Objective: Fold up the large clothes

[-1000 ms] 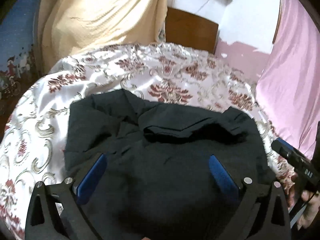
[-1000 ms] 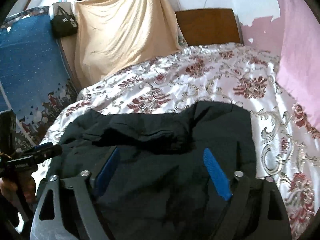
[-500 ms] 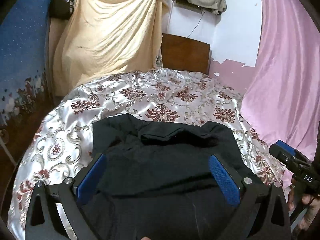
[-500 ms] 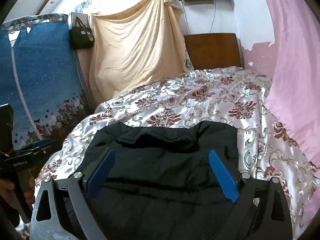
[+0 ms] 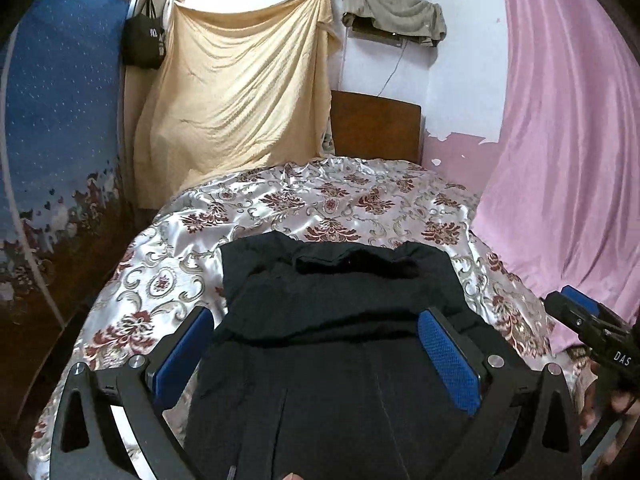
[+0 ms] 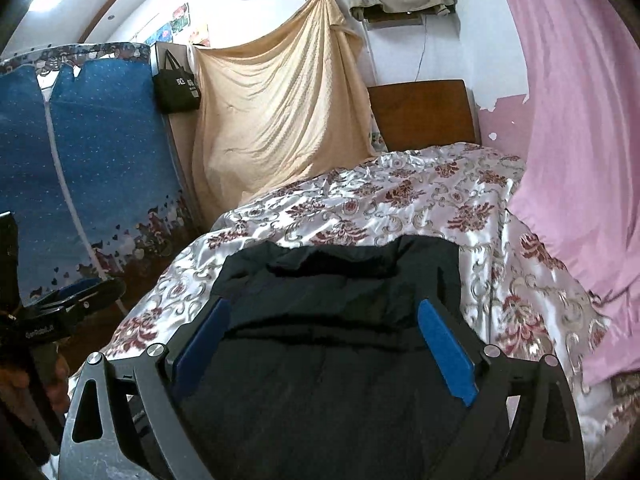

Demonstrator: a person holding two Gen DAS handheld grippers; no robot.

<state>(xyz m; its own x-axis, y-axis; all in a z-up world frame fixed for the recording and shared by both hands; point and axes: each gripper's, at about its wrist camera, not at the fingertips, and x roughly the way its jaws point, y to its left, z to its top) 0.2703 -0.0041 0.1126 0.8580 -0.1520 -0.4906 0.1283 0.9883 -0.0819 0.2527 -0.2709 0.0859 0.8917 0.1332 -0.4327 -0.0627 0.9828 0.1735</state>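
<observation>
- Floral satin covers the bed (image 5: 256,216), where the black garment (image 5: 340,300) lies folded at the near end.
- Since a second ago, both my cameras have risen, showing more wall and curtain.
- My left gripper (image 5: 316,344) and right gripper (image 6: 324,332) hover over the garment, jaws wide apart, empty.

The left gripper (image 5: 316,350) is held with its two blue-padded fingers (image 5: 182,354) spread wide apart, nothing between them. The right gripper (image 6: 322,344) is spread just as wide, also holding nothing. In the left wrist view the right gripper appears at the right edge, a hand (image 5: 622,398) around its handle. In the right wrist view a hand (image 6: 56,380) holds the left gripper's handle at the left edge.
</observation>
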